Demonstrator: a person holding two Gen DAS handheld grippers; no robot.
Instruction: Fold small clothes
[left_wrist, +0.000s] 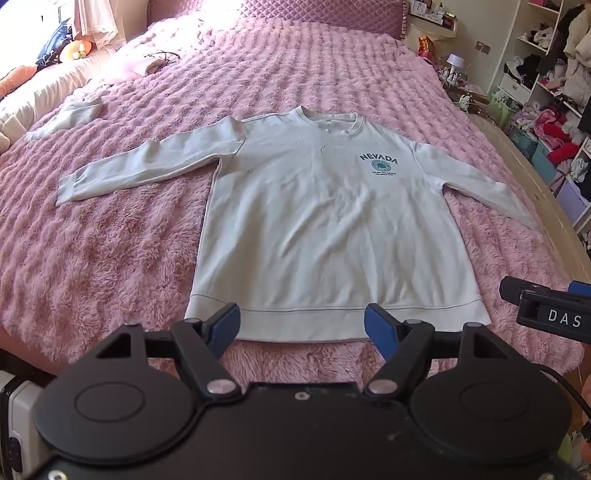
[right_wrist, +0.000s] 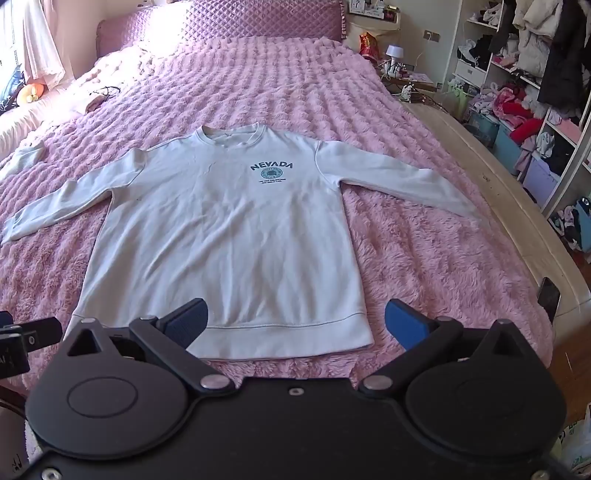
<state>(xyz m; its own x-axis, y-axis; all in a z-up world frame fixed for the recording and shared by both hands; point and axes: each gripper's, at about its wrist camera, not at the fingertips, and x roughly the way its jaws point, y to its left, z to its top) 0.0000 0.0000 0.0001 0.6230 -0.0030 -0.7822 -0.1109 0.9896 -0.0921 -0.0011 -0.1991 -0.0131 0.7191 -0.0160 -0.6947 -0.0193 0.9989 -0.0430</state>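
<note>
Sweatshirt (left_wrist: 317, 221), white with a NEVADA print (left_wrist: 378, 159) on the chest, is lying face up and fully spread on the bed (left_wrist: 110, 258), taking up the middle of the pink fluffy cover. Its neckline is pointing toward the headboard (right_wrist: 266, 18) and its hem band (left_wrist: 317, 321) is running along close to the foot edge of the bed. Both sleeves are stretching out flat, one toward each side edge, with the sleeve on the shelf side reaching almost to the bed's edge. Judging from this layout, no fold is made yet: the garment is only smoothed out, and the sleeves and body are all waiting to be folded in. A second small white garment (left_wrist: 70, 114) is lying crumpled near the far side edge, well apart from the sweatshirt, so it is probably waiting its turn too.

Left tongs (left_wrist: 302, 326) are hovering above the hem band near the foot edge, standing wide apart and gripping nothing; no cloth is pinched between the blue pads (left_wrist: 225, 325). Right tongs (right_wrist: 297, 325) are hovering over the same hem stretch nearer the shelf-side corner, likewise spread to their widest and empty, not visibly pressing on the fabric.
</note>
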